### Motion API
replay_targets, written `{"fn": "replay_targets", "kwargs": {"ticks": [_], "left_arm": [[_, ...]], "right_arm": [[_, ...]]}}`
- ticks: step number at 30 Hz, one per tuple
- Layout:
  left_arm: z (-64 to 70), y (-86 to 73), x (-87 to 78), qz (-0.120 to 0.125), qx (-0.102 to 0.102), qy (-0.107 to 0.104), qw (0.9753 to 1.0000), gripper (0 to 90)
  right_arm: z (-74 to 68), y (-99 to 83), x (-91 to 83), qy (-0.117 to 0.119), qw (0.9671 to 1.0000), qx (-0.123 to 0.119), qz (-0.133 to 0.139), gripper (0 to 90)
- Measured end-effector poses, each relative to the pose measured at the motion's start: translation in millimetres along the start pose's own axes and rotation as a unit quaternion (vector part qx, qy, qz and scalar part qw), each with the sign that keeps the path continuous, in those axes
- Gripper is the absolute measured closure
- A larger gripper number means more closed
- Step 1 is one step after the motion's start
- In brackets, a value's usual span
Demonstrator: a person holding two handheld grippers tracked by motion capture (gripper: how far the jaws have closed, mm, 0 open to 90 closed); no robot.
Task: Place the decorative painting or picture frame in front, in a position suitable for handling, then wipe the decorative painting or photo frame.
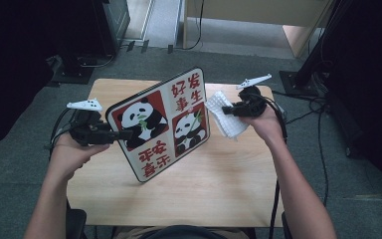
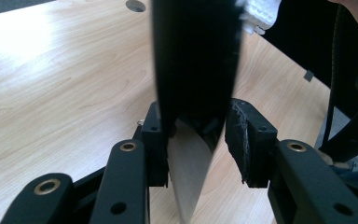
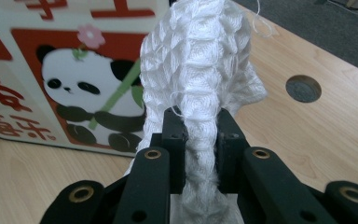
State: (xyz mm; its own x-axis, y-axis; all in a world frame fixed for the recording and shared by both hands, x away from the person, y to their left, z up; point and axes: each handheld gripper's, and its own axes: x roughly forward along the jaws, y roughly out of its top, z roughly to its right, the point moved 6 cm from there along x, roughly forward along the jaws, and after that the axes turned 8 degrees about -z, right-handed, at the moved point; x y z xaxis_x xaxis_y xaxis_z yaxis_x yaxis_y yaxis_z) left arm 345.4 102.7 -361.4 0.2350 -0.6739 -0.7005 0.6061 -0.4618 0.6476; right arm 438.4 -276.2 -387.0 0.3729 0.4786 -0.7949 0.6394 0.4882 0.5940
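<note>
Glossy panda board (image 1: 161, 123) – nubby white cloth (image 1: 223, 119) – matt wood table (image 1: 219, 174).

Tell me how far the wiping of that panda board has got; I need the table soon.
Done: the left claw has the panda board clamped by its edge and tilted up on the table, and the right claw is shut on the white cloth. In hand: the cloth hangs beside the board's right edge, whether touching I cannot tell. Left, probably: the wiping itself, then setting both down.
</note>
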Motion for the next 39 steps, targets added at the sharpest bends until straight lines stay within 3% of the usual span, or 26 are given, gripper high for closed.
{"fn": "replay_targets", "kwargs": {"ticks": [7,14,19,39], "left_arm": [[0.6,0.7,3.0,0.007,-0.003,0.0,1.0,62.8],[0.3,0.9,3.6,0.016,-0.007,-0.001,0.9999,65.2],[-1.8,1.5,6.5,0.022,-0.011,-0.007,0.9997,66.1],[-4.6,3.3,7.5,0.024,-0.015,-0.011,0.9995,77.3]], "right_arm": [[-3.5,18.0,-11.8,0.009,0.9999,0.012,0.001,78.7],[-3.8,28.4,-17.5,0.003,0.9999,0.01,-0.004,78.5],[-0.3,47.1,-30.0,-0.004,0.9999,0.012,0.005,78.4],[-15.1,112.2,-68.5,-0.031,0.9991,-0.024,0.017,78.5]]}}
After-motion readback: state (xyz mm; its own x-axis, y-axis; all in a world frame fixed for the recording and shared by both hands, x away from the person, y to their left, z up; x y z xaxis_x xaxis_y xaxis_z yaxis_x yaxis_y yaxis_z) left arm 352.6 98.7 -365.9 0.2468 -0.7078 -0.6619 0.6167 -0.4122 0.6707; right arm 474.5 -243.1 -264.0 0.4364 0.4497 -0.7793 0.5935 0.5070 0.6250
